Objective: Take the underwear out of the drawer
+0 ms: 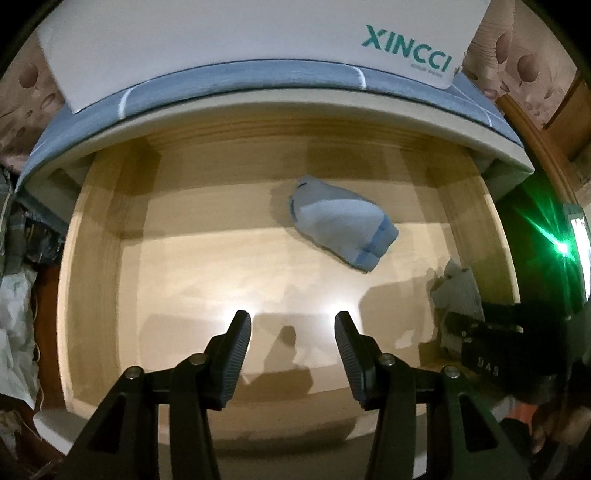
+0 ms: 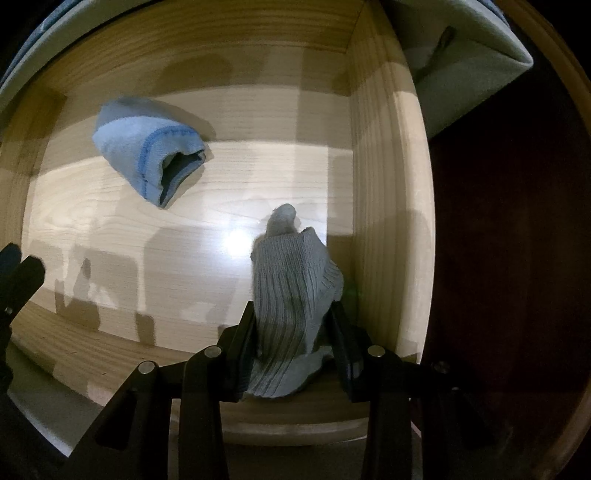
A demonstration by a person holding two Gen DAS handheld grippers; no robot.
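Note:
An open wooden drawer [image 1: 92, 236] holds a folded light blue garment [image 1: 341, 227] right of its middle; it also shows in the right wrist view [image 2: 142, 147] at the back left. My left gripper [image 1: 293, 325] is open and empty above the drawer's front, short of the blue garment. My right gripper [image 2: 293, 317] is shut on a grey ribbed knit garment [image 2: 291, 284] near the drawer's right wall [image 2: 384, 206]. The grey garment [image 1: 458, 291] and right gripper also show at the right of the left wrist view.
A white box with teal XINCCI lettering [image 1: 258, 33] lies on a blue cloth on top of the cabinet [image 1: 258, 107]. Clutter of bags and fabric [image 1: 18, 295] sits left of the drawer. A green light [image 1: 563, 247] glares at the right.

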